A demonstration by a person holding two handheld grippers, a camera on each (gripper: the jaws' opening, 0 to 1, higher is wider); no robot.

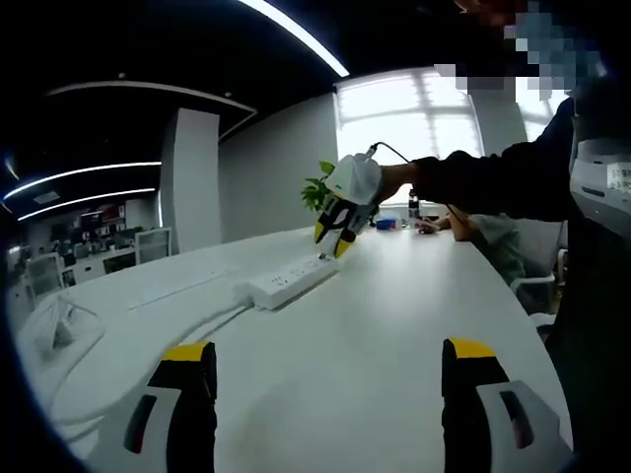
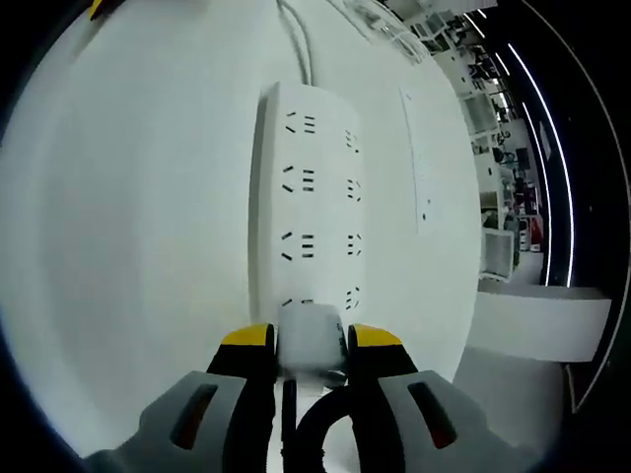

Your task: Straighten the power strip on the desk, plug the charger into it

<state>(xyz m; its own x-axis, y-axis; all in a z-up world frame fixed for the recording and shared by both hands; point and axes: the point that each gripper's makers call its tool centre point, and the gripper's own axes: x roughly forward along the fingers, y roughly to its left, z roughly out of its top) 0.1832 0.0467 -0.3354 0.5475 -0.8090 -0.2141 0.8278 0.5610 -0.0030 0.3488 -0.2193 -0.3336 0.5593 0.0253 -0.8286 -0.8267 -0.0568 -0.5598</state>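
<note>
A white power strip (image 1: 293,280) lies on the white desk (image 1: 394,325), its cable (image 1: 197,330) trailing toward me on the left. In the left gripper view, the right gripper (image 1: 335,236) hangs over the strip's far end, held by a person's arm in a dark sleeve. My left gripper (image 1: 330,374) is open above bare desk, well short of the strip. In the right gripper view the power strip (image 2: 306,197) runs away lengthwise, sockets up. The right gripper (image 2: 311,340) is shut on a white charger (image 2: 314,335), which sits over the strip's nearest socket; a dark cable (image 2: 315,424) loops below it.
A white keyboard (image 1: 182,286) lies left of the strip, also seen as a flat slab (image 2: 424,158) beside it. A bundle of white cable (image 1: 59,330) rests at the desk's left edge. A plant (image 1: 317,187), small items and office chairs (image 1: 148,244) stand beyond.
</note>
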